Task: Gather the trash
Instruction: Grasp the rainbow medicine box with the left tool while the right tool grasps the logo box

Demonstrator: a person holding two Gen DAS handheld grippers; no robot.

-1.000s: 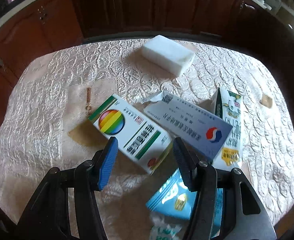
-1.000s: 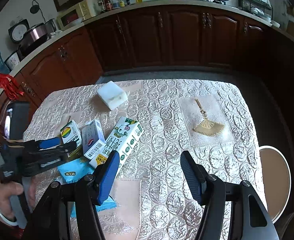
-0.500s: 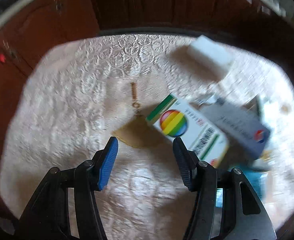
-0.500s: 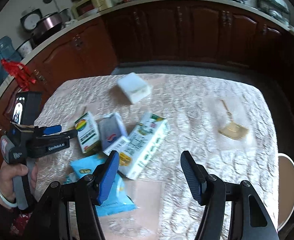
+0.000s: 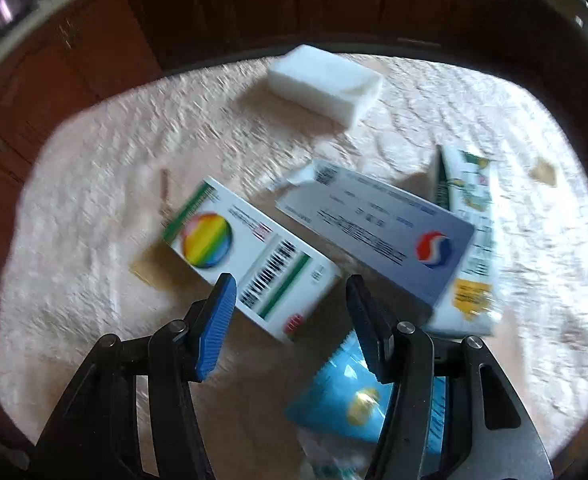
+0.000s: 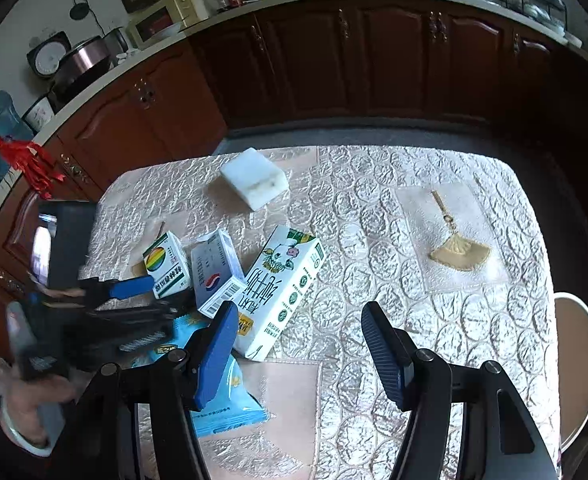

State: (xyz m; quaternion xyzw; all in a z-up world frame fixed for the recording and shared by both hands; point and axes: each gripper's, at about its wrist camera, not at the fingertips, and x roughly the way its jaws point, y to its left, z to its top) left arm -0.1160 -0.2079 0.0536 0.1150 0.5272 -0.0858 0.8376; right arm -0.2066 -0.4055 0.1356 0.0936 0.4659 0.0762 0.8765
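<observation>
Left wrist: rainbow box back between fingers.

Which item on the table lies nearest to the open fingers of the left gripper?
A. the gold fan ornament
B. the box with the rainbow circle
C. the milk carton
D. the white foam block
B: in the left wrist view the box with the rainbow circle lies just ahead of the open left gripper.

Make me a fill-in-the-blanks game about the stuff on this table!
1. The circle on the box nearest the left gripper is ____-striped.
2. The tall milk carton has a cartoon ____ on it.
3. Both grippers are ____, holding nothing.
4. The snack bag under the right gripper is ____.

Missing words: rainbow; cow; open; blue
</observation>
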